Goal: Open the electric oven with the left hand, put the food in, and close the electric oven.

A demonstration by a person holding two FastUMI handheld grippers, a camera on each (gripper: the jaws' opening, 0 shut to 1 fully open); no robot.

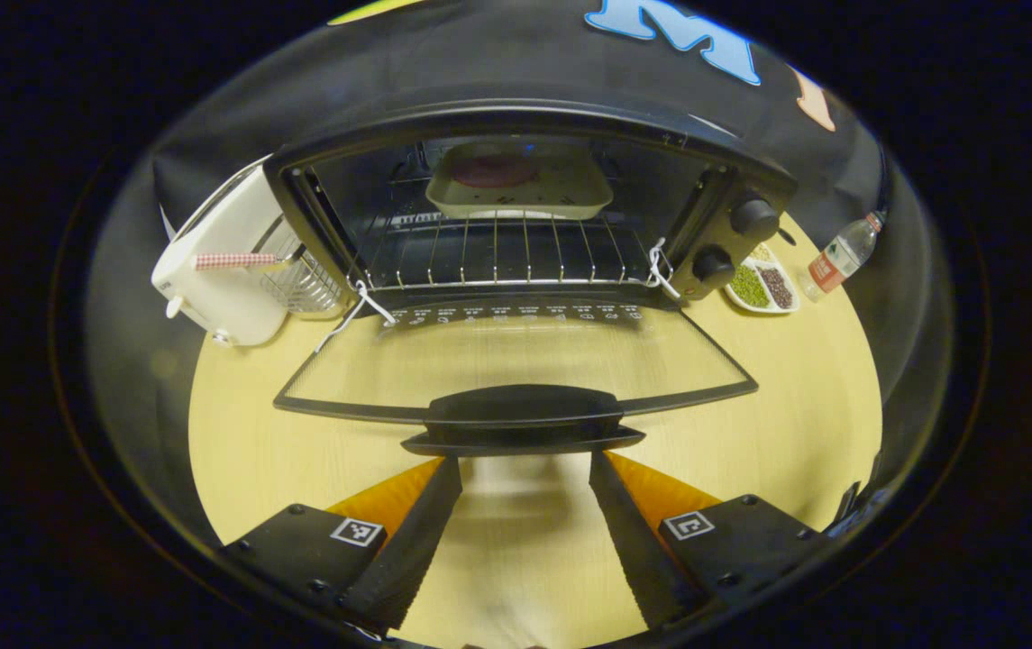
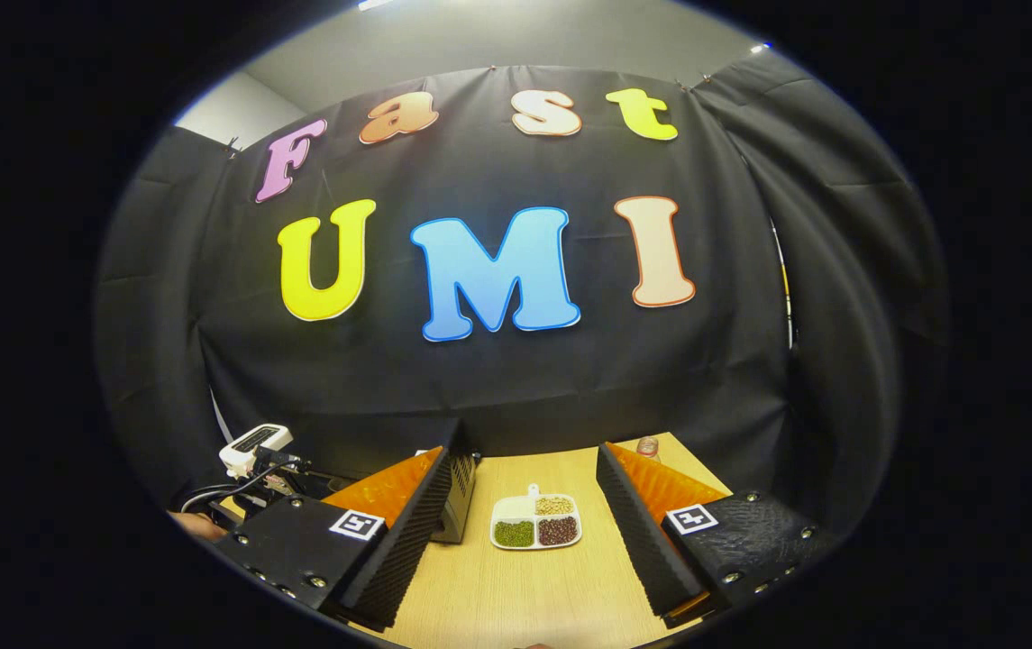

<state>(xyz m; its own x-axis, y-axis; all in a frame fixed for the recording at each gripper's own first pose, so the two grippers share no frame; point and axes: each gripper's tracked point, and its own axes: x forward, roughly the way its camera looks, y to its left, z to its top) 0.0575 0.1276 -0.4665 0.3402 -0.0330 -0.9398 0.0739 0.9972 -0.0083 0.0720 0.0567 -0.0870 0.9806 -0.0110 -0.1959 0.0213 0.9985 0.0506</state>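
Oven door handle [image 1: 520, 416] just beyond spread left claw [image 1: 523, 532].

In the left gripper view, the white appliance [image 1: 214, 270] beside the oven [image 1: 525, 216] is partly hidden behind the oven's side, so what kind it is cannot be told. The dark round food on the tray [image 1: 520, 185] deep in the oven is too dim to identify. The bottle [image 1: 843, 254] has a label too small to make out. In the right gripper view, the oven [image 2: 457, 491] is mostly covered by the right gripper's finger [image 2: 403, 532], and the bottle [image 2: 648, 445] shows just its top.
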